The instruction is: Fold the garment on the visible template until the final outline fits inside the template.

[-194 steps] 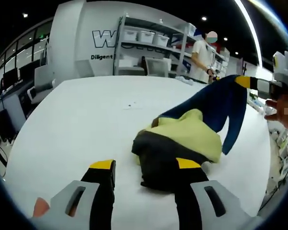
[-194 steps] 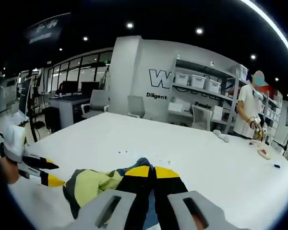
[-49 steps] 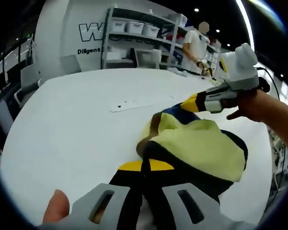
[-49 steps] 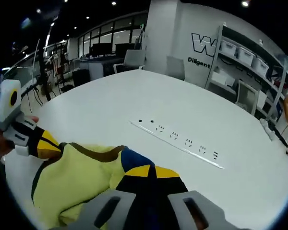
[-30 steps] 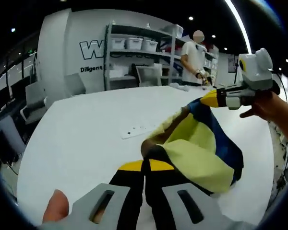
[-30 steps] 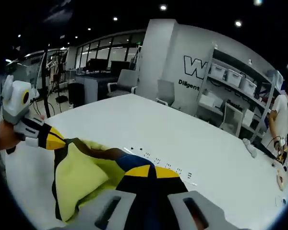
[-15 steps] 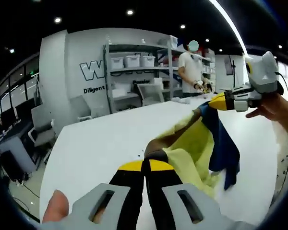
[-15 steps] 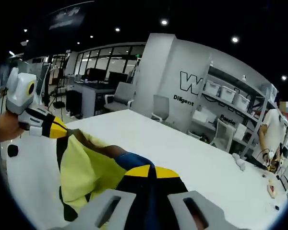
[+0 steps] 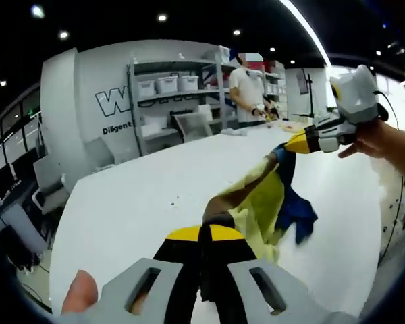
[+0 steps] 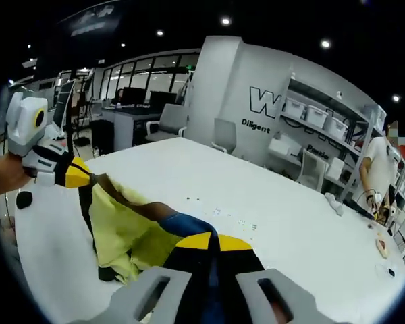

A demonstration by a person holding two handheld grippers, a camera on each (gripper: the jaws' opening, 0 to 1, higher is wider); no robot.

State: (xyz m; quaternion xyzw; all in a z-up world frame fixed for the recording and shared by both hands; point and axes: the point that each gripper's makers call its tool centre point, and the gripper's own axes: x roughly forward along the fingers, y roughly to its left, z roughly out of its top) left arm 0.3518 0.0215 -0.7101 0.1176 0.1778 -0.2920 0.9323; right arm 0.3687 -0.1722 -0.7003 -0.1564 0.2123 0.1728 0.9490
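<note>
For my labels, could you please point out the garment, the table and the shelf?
garment (image 9: pixel 264 199), left gripper view, yellow panel.
table (image 10: pixel 283 223), right gripper view, bare white top.
shelf (image 9: pixel 163 101), left gripper view, middle board.

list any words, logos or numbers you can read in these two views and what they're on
"W": large outlined letter on the white wall, cut off behind the shelving rack; more letters may follow but are hidden.
"Diligent": small dark word on the same wall, under the big letter; what follows it is hidden.
Dark lettering on a bin in the rack, right gripper view: too blurred to read.
Small dark marks on the white table: too small to read.
</note>
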